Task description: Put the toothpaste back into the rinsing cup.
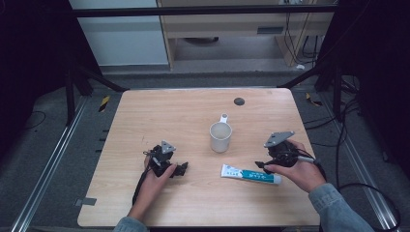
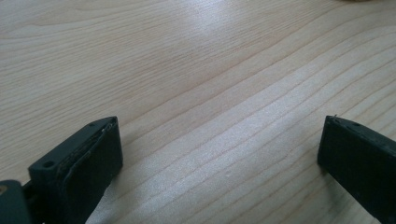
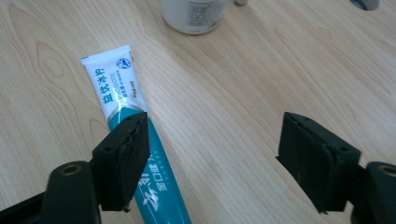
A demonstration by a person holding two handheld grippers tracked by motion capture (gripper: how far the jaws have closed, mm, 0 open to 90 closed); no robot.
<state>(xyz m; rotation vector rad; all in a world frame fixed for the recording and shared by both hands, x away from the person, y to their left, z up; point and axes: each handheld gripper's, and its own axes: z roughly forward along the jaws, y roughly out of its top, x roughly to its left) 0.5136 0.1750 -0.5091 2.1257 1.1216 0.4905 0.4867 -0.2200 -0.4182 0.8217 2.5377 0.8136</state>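
Note:
A white and teal toothpaste tube lies flat on the wooden table, near the front right. A white mug stands upright behind it, handle to the far side. My right gripper hovers at the tube's right end with its jaws apart. In the right gripper view the tube runs under one jaw and nothing sits between the pads of the right gripper; the mug's base is at the top. My left gripper rests low at the front left, open over bare wood.
A dark round hole marks the table's far side. Metal frame bars and cables run along the floor on both sides of the table. Bare wood lies between the two grippers.

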